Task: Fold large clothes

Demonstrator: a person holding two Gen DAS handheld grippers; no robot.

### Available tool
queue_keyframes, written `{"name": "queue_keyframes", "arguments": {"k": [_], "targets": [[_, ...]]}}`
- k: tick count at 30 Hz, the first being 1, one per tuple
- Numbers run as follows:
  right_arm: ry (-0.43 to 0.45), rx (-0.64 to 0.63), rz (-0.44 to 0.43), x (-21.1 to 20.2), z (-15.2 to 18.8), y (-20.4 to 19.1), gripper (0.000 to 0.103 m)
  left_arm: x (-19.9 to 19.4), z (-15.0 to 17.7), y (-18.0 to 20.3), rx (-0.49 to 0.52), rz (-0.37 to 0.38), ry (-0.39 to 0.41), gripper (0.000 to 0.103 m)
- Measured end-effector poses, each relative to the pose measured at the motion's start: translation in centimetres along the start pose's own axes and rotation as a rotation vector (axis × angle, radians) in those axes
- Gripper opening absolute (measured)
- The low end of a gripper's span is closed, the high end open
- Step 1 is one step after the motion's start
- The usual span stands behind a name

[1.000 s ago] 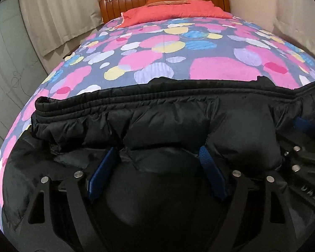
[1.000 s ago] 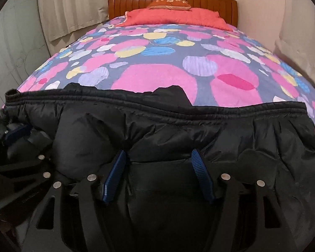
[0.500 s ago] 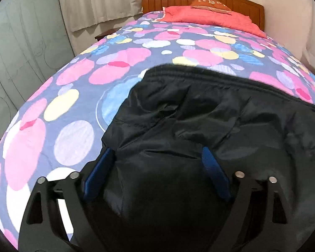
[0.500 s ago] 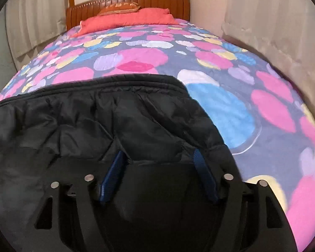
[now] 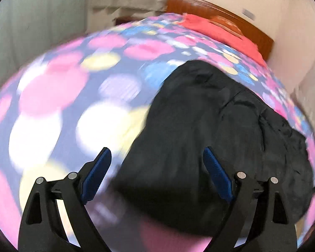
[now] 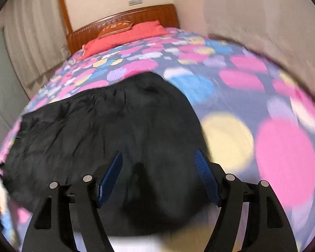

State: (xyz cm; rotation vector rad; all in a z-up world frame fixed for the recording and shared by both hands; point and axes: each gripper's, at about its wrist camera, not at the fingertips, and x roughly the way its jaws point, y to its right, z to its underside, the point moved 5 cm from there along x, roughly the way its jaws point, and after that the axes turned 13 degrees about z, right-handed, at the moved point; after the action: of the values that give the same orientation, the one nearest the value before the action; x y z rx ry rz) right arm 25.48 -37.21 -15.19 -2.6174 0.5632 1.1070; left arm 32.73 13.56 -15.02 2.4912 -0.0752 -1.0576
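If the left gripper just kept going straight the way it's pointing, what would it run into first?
Most likely the black jacket, which lies on the spotted bedspread right ahead of the open left gripper. Blur makes depth uncertain.

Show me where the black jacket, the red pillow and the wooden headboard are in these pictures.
black jacket [image 6: 115, 126]: right wrist view, on its wrinkled middle.
red pillow [image 6: 124, 37]: right wrist view, on its middle.
wooden headboard [image 6: 157, 13]: right wrist view, on its upper panel near the right end.

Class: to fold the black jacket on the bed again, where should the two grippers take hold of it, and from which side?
Probably grip the black jacket at its near corners, one per gripper, coming from the foot of the bed; it lies flat and wide there.
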Motion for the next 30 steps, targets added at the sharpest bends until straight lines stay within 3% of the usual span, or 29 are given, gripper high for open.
{"name": "queue_keyframes", "arguments": {"k": [5,7,10,12,18,19,20,21,23,24,26,30], "targets": [[-0.145,0.137,-0.12,-0.8,6.3,2.1,0.071,-1.7,6.0,-2.5,-0.18,0.135,-0.042,0.089],[-0.182,0.152,-0.138,0.1,7.8,1.5,0.071,-1.6,7.1,-2.0,-0.155,0.156,-0.018,0.093],[-0.147,0.18,-0.152,0.6,7.4,0.4,0.073,-0.4,6.7,-0.3,-0.102,0.168,-0.031,0.093],[-0.165,0.229,-0.178,1.6,6.9,-0.1,0.08,0.7,6.0,0.1,-0.11,0.159,-0.027,0.096],[-0.134,0.338,-0.197,4.4,4.7,-1.1,0.081,2.9,3.7,-0.6,-0.168,0.152,0.036,0.096],[-0.126,0.352,-0.192,4.6,4.4,-1.2,0.079,3.0,3.3,-0.5,-0.165,0.144,0.048,0.092],[-0.119,0.364,-0.19,4.6,4.4,-1.2,0.07,3.2,3.0,-0.3,-0.155,0.139,0.056,0.081],[-0.114,0.378,-0.179,4.9,4.3,-1.1,0.064,3.5,2.8,0.1,-0.141,0.17,0.049,0.062],[-0.112,0.403,-0.189,5.1,4.3,-0.8,0.047,3.6,2.6,0.2,-0.159,0.198,0.046,0.05],[-0.109,0.416,-0.205,5.0,4.4,-0.6,0.044,3.6,2.6,0.4,-0.16,0.217,0.043,0.042],[-0.104,0.418,-0.228,4.5,4.6,-0.5,0.029,3.3,2.6,0.8,-0.141,0.218,0.047,0.035],[-0.083,0.393,-0.235,2.9,4.9,-0.4,0.023,2.0,3.2,1.4,-0.101,0.22,0.055,0.026]]}}
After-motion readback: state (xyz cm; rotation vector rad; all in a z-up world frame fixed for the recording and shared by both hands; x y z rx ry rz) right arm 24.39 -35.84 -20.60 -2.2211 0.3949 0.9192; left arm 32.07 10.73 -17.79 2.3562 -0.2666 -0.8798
